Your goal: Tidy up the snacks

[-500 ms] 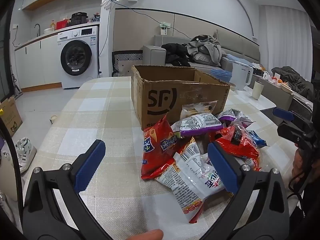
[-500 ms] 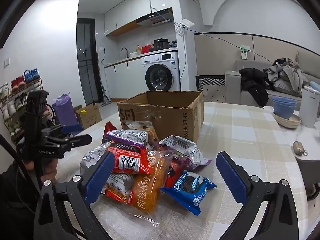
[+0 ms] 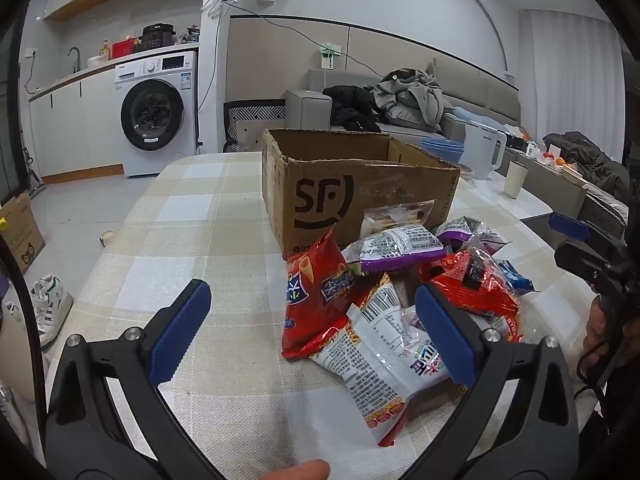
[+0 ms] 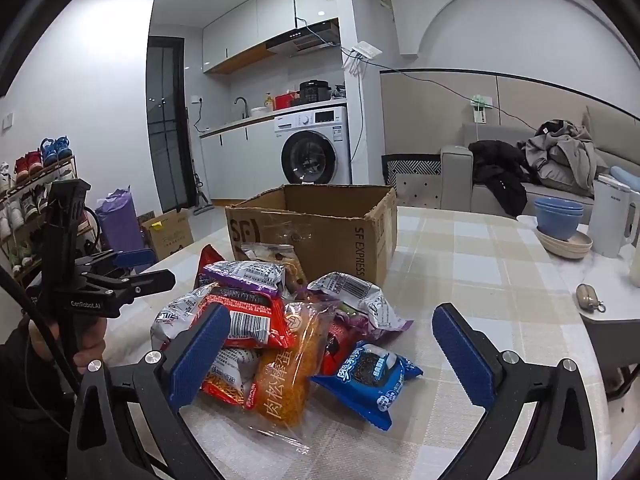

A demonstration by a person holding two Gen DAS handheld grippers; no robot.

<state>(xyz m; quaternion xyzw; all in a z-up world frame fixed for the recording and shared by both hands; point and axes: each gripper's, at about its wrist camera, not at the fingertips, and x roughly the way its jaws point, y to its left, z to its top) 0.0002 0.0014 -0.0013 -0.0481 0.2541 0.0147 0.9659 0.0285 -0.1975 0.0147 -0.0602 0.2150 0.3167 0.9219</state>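
- My left gripper (image 3: 312,330): jaws spread wide, nothing between the pads; hovers over the checked tablecloth (image 3: 192,240), tilted down, w/ the snack pile off to its right pad.
- My right gripper (image 4: 328,354): jaws likewise spread wide, gripping nothing; the pile's near edge shows between the fingers, but the pads press on no packet.
- Snack pile (image 3: 400,296): heaped on the cloth just in front of the cardboard box (image 3: 344,196), the rearmost packets touching its printed wall.
- Pile contents, left-wrist view: red chip bag (image 3: 316,300) at left, white packet w/ barcode (image 3: 380,356) nearest me, purple-edged packet (image 3: 396,248) on top, red crinkled packet (image 3: 472,284) at right.
- Pile contents, right-wrist view: blue cookie packet (image 4: 368,380) at the front, just right of a clear-wrapped orange pastry (image 4: 292,368); red noodle pack (image 4: 248,324) partly behind my left pad.
- Box: open-topped, upright; inside not visible from either cam.
- Table's right end: blue bowls (image 4: 558,216) stacked on beige dishes, white kettle (image 4: 612,216) beside them, well apart from the snacks.
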